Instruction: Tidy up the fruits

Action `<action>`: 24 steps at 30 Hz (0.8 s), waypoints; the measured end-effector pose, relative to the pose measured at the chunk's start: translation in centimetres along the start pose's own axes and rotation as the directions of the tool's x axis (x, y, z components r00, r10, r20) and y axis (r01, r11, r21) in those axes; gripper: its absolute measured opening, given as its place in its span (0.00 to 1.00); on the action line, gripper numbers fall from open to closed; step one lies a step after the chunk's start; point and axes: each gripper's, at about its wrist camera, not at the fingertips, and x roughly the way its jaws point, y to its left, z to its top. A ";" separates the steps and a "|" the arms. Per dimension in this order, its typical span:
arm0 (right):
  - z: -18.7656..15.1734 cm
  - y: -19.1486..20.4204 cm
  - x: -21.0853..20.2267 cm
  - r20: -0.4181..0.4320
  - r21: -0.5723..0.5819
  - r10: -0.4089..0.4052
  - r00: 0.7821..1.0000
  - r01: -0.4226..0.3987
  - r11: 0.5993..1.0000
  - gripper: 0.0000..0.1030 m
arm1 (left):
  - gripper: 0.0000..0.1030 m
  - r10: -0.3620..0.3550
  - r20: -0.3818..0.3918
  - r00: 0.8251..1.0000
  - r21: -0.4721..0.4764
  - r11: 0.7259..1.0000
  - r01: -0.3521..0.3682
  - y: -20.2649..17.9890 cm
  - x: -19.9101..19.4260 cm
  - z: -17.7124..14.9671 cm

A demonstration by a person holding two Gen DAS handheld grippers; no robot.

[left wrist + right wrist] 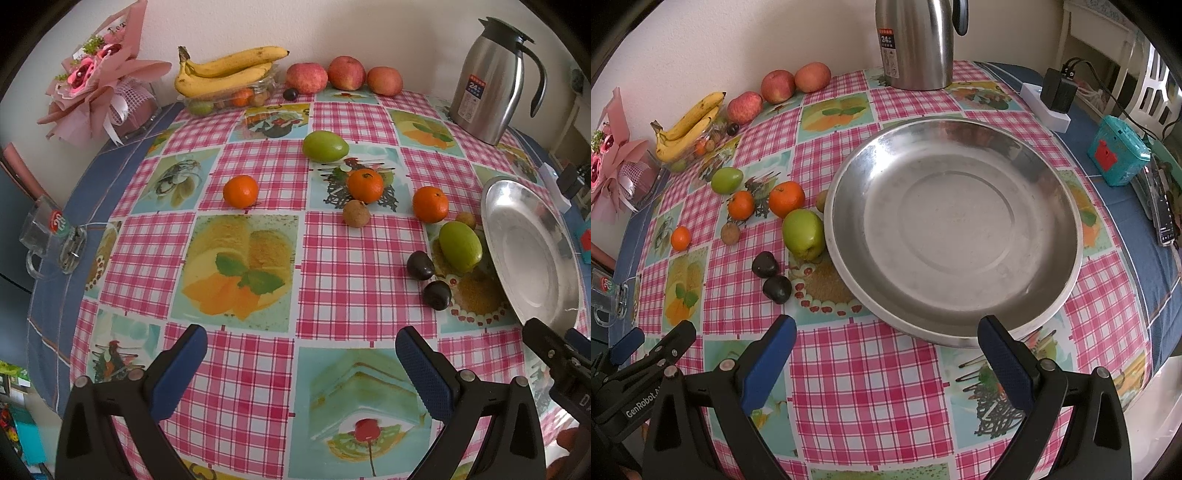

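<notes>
Two hand-held grippers hover low over a worktop (871, 369) covered in a pink-checked cloth printed with fruit pictures, both with their blue-padded fingers spread wide and gripping nothing. The left hand-held gripper (301, 363) points across the cloth's middle, well short of the loose fruit; the right hand-held gripper (886, 352) sits at the near edge of a wide, shallow stainless-steel dish (1052, 236), its outer finger just overlapping the rim. From the right wrist camera, the tip of the left tool shows at lower left, the two tools side by side.

The dish holds no fruit. Against its left rim rests a green apple-like fruit (804, 233), with two dark plums (772, 277) just beside it toward the camera. Farther left of the dish lie three small orange mandarins (365, 184), a second green oval fruit (325, 146) and a brown longan-like fruit (355, 213); another small brown fruit (466, 218) is tucked at the dish's rim. Beyond the dish, along the wall, three red apples (345, 75) line up beside a bunch of yellow bananas (225, 70) lying across a clear plastic tray of small fruit. A stainless-steel vacuum jug (493, 79) stands behind the dish.
</notes>
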 end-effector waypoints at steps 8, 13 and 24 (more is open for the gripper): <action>0.0 0.1 -0.2 0.005 0.000 0.014 1.000 -0.014 1.000 0.96 | 1.00 -0.017 0.005 1.000 0.010 1.000 0.017 -0.4 -0.5 0.0; 0.1 0.0 -0.8 0.029 0.000 0.016 0.999 -0.016 1.000 0.96 | 1.00 -0.007 0.009 1.000 -0.008 1.000 0.007 0.0 -0.8 0.3; 2.1 0.2 -3.2 0.084 0.059 0.038 0.996 -0.043 0.997 0.96 | 1.00 -0.101 0.124 0.987 -0.150 0.981 0.119 1.5 -3.6 4.7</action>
